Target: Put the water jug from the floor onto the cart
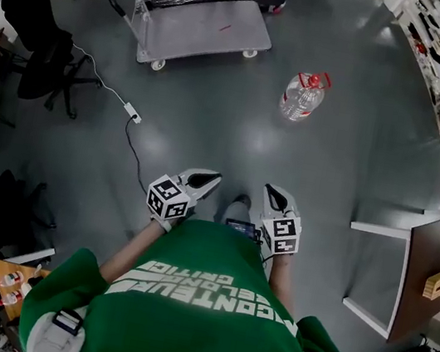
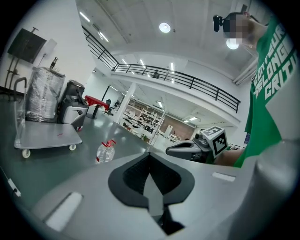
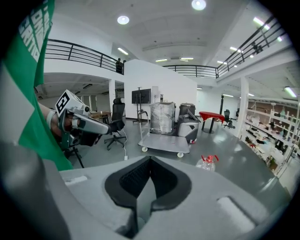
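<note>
Two things matter: the cart [image 1: 197, 28] stands ahead, and the water jug [image 1: 303, 97] stands upright on the floor, well apart from it. My left gripper [image 1: 207, 179] and right gripper [image 1: 274, 194] have their fingers together, empty. I judge this is the approach; next they must open at the jug.

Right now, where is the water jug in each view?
Head view: water jug upper right of centre.
Left gripper view: jug left of centre.
Right gripper view: jug right of centre.
Shared landmark: the cart, left of the jug in every view.
</note>
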`<state>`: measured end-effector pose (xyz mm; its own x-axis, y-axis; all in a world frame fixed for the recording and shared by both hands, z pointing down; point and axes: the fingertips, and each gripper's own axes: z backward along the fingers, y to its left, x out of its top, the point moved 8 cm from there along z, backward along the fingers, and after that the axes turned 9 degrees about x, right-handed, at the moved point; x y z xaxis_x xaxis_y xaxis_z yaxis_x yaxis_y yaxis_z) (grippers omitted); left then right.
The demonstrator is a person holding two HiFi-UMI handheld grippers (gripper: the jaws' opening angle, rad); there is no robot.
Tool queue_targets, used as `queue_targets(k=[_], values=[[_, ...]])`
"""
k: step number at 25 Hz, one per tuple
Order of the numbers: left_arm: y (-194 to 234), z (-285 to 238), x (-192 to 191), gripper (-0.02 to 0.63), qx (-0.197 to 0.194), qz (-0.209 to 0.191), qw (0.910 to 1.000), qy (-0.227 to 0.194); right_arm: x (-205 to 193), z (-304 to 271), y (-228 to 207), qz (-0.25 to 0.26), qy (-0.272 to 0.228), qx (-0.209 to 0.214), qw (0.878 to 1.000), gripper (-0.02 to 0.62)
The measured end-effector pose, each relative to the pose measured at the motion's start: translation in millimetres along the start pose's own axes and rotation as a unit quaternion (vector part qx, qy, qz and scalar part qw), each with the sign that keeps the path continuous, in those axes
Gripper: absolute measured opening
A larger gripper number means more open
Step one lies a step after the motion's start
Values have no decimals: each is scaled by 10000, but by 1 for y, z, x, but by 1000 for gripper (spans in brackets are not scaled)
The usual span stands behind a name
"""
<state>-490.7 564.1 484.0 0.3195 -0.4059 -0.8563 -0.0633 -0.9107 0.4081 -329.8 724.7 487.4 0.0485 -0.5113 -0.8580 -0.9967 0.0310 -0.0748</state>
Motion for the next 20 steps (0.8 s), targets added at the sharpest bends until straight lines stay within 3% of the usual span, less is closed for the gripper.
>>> queue_targets(k=[12, 20], values=[[-23, -90, 53, 11, -537, -199, 9981, 221, 9, 34, -82, -301, 40, -470, 9984, -8], [-31, -131, 70, 9, -590, -258, 9976, 238, -2, 62, -125, -566, 23, -766, 9955, -8]])
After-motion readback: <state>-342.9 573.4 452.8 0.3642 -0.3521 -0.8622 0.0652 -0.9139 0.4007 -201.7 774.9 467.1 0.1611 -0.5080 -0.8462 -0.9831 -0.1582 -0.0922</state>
